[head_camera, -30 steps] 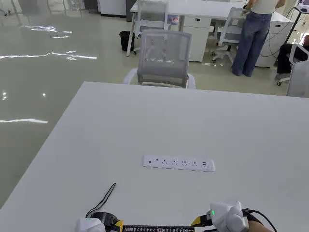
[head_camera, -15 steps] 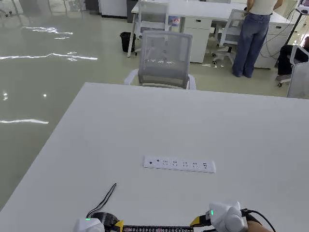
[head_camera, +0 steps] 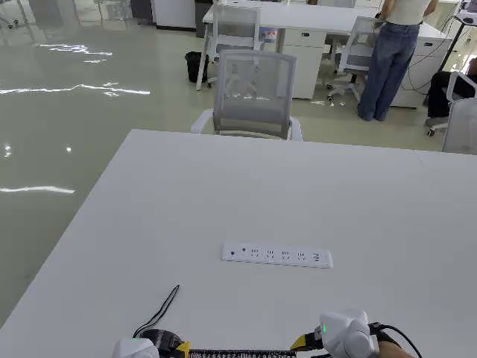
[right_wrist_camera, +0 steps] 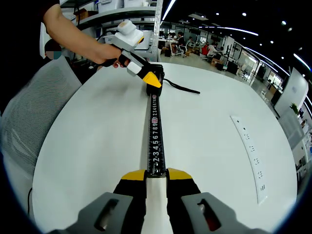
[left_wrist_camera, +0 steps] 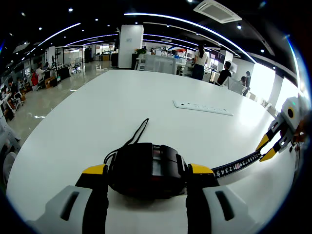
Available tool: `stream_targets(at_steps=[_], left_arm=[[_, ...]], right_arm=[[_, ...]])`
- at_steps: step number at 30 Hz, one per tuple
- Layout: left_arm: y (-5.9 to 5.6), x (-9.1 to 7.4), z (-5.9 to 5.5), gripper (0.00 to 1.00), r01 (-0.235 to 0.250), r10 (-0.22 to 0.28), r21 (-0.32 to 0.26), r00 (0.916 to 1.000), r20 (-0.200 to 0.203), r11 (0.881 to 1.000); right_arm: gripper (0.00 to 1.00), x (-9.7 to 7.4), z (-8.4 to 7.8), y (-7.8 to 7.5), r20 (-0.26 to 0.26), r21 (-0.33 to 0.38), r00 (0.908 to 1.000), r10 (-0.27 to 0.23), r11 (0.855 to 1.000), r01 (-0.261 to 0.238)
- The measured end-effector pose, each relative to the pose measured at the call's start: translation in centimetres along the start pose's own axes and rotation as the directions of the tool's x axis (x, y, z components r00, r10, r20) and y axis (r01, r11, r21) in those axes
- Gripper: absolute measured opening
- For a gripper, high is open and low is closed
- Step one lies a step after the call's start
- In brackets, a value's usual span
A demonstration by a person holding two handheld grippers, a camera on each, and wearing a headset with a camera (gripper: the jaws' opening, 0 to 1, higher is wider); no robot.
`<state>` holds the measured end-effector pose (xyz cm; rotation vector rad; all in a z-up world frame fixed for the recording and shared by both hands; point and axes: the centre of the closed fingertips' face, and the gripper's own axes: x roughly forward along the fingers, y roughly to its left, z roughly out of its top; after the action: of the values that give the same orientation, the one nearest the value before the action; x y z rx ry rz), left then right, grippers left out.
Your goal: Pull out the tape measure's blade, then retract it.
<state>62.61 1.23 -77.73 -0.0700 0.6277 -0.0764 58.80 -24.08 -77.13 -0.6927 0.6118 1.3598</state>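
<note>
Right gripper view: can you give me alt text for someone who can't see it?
The right gripper is closed, jaws pinching the end of the tape blade, which runs straight across the white table to the black tape measure case clamped in the left gripper. A white power strip lies off to the right.

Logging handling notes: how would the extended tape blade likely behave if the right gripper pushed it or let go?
The blade runs straight and thin to the case, so pushing would probably buckle it. Released by the right gripper, it would likely snap back.
</note>
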Motion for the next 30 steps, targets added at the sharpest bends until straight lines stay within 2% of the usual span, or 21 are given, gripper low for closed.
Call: stream_targets(at_steps=[30], left_arm=[[0.2, 0.0, 0.1, 0.61, 0.009, -0.009, -0.004, 1.0, 0.004, 1.0]], right_arm=[[0.13, 1.0, 1.0, 0.1, 0.011, -0.006, 0.9999, 0.01, 1.0, -0.01]])
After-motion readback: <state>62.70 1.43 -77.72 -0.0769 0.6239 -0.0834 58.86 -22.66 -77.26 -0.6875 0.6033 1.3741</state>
